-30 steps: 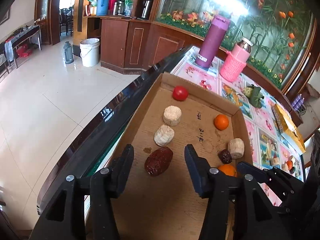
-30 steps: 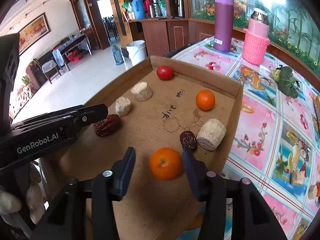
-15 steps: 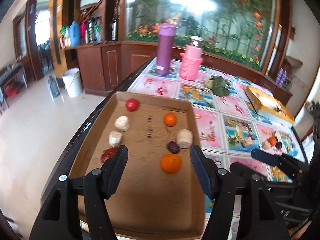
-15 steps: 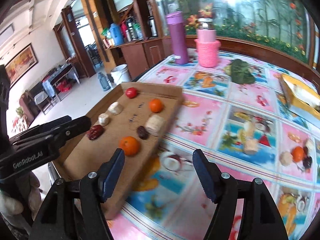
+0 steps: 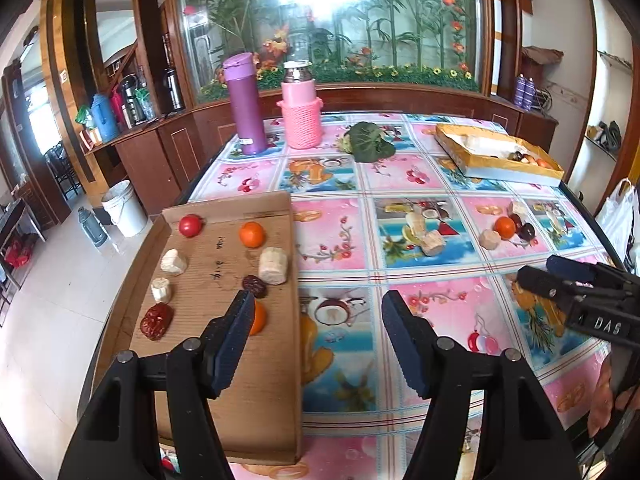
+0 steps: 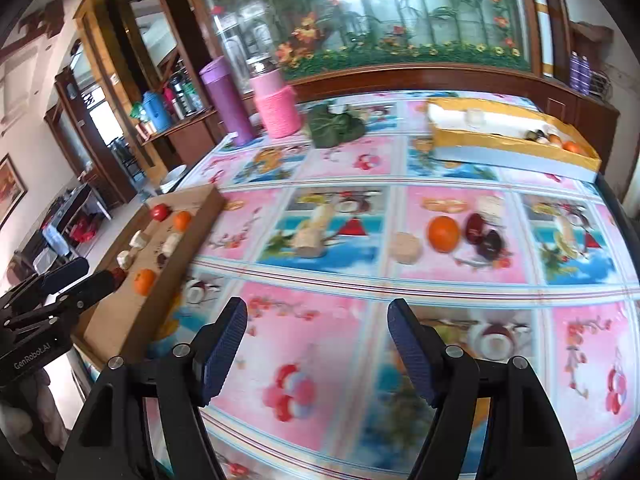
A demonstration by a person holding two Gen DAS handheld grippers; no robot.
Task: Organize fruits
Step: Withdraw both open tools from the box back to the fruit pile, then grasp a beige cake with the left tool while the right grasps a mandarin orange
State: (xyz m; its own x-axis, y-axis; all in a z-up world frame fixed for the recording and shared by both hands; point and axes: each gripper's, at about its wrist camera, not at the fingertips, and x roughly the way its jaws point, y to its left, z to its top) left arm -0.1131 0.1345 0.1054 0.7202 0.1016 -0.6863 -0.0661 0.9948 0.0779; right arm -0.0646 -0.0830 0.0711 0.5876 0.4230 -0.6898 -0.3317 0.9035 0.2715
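Note:
A cardboard tray (image 5: 256,400) at the table's left edge holds a tomato (image 5: 189,225), two oranges (image 5: 252,234), beige chunks (image 5: 273,266) and red dates (image 5: 157,321). On the tablecloth lie a loose orange (image 6: 443,232), dark fruits (image 6: 484,236) and beige chunks (image 6: 406,248). My left gripper (image 5: 316,312) is open and empty, raised over the tray's right edge. My right gripper (image 6: 318,320) is open and empty above the cloth, short of the loose fruit; it shows at the right of the left wrist view (image 5: 536,276).
A purple flask (image 5: 244,104), a pink knitted-cover bottle (image 5: 300,112) and a green leafy vegetable (image 5: 368,144) stand at the back. A yellow box (image 5: 500,156) with some fruit sits at back right. The floor drops off left of the tray.
Both grippers pulled back from the tray and swung right, towards the middle of the table. The orange stays in the tray. Both stay open.

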